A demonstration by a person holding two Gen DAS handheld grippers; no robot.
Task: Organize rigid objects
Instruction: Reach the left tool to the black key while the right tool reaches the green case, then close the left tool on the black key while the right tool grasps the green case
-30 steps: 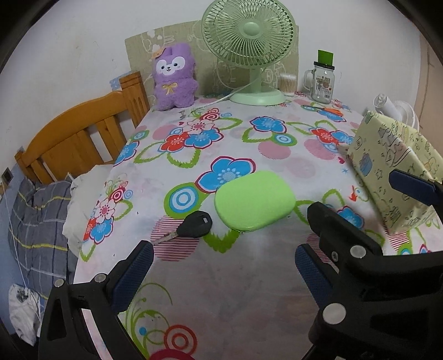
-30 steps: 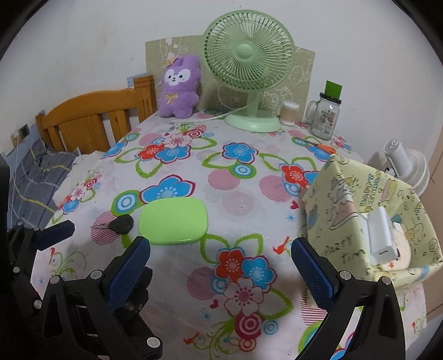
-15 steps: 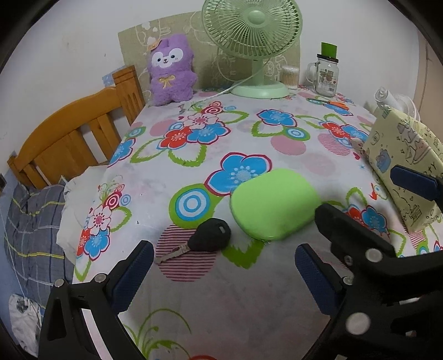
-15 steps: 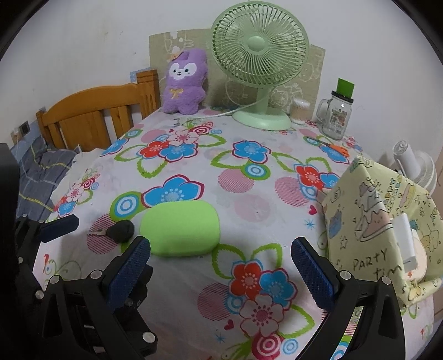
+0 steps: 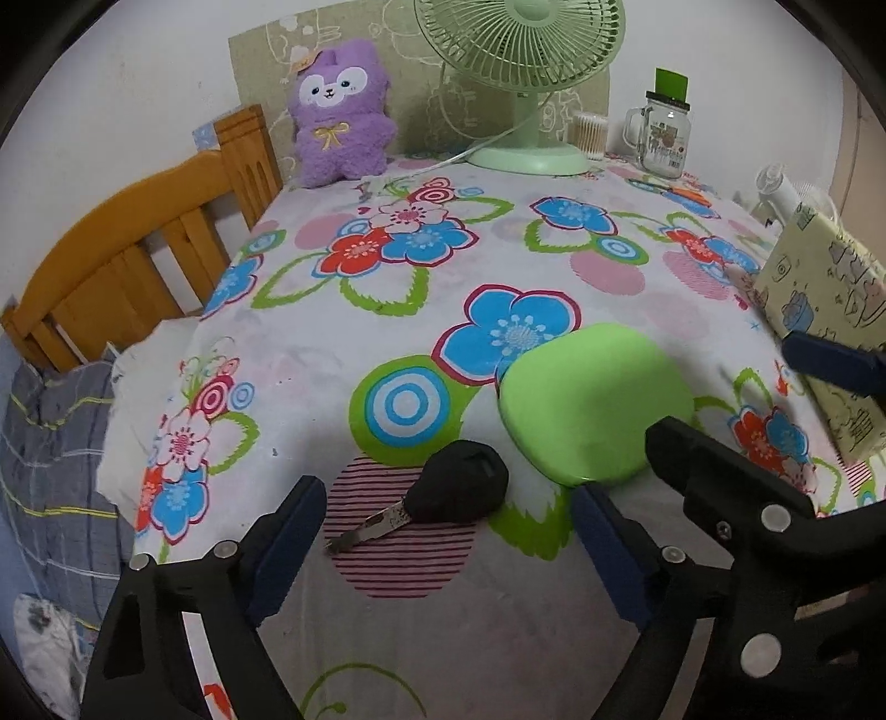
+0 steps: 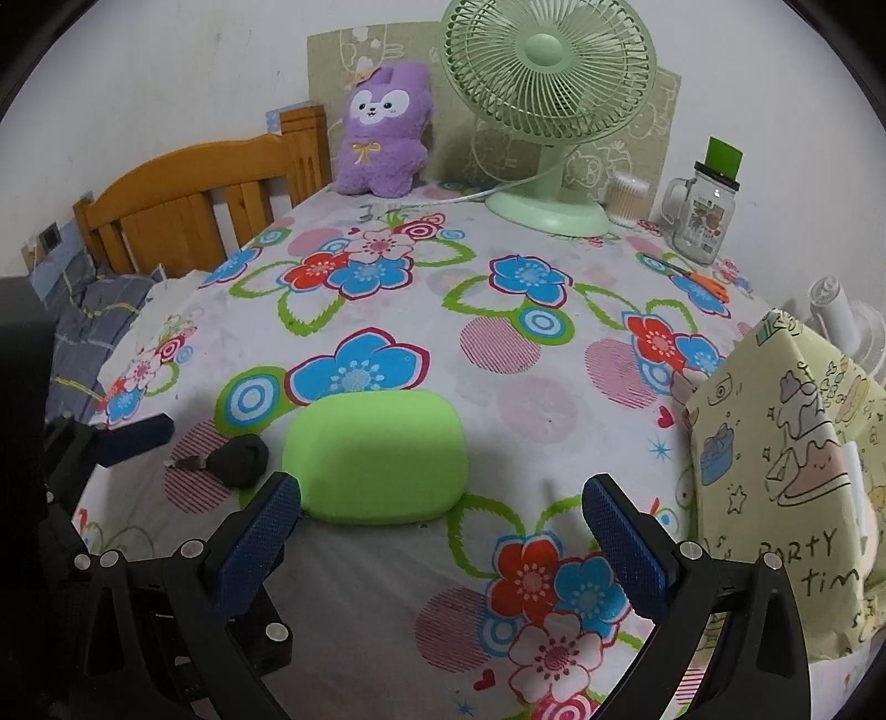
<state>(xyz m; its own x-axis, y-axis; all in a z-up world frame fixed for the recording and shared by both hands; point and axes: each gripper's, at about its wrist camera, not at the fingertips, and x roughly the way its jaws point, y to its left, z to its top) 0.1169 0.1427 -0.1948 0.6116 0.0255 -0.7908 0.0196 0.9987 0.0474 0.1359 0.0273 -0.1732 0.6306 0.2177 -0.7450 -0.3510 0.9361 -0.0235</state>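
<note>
Left gripper (image 5: 443,545): jaws closing from wide, nothing pressed yet; black key (image 5: 437,498) lies flat on the floral tablecloth (image 5: 387,277) between and just ahead of the pads. Green case (image 5: 595,401) sits just right of the key, near touching.

Right gripper (image 6: 440,526): wide, empty, the case just ahead.

Risks:
- the right pad may nudge the case
- the thin key may slip or snag cloth.

Fan (image 5: 520,44) head cropped by the upper frame edge in the left wrist view; green case (image 5: 595,401) near corner masked by the right gripper (image 6: 440,526); patterned bag (image 6: 792,471) clipped at the right border; jar (image 6: 700,219) label print illegible.
</note>
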